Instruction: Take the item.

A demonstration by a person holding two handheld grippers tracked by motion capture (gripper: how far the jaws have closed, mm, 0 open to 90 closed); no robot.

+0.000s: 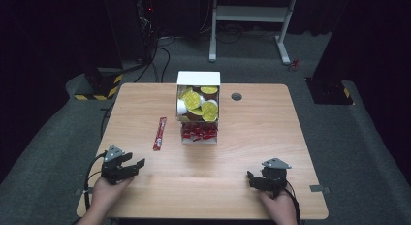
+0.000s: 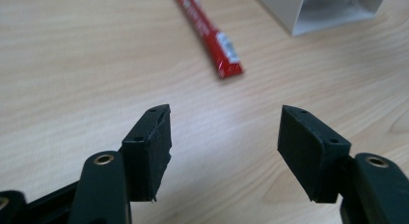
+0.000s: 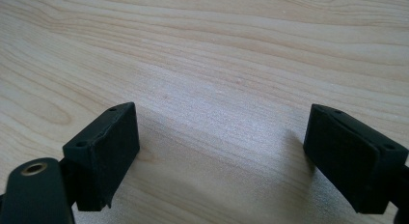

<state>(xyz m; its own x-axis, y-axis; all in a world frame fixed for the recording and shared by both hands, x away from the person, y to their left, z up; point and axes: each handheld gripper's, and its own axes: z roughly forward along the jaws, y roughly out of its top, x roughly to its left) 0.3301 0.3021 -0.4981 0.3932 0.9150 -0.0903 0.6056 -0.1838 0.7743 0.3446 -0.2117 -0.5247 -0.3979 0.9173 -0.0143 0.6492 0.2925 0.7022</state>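
Observation:
A red stick sachet [image 1: 159, 133] lies flat on the wooden table [image 1: 145, 104], left of a white box [image 1: 198, 108]. In the left gripper view the sachet [image 2: 208, 33] lies ahead of the jaws, its near end some way beyond the tips. My left gripper [image 1: 137, 164] sits near the front left edge, held in a hand, open with only bare wood between its pads [image 2: 149, 147]. Over at the front right, my right gripper [image 1: 251, 178] is open too, nothing between its pads [image 3: 103, 151].
The white box holds yellow-lidded cups [image 1: 199, 103] at the back and red sachets [image 1: 198, 132] in its front compartment; its corner [image 2: 323, 14] shows in the left gripper view. A round grommet [image 1: 236, 96] sits in the table behind the box. A white desk frame [image 1: 249, 21] stands beyond.

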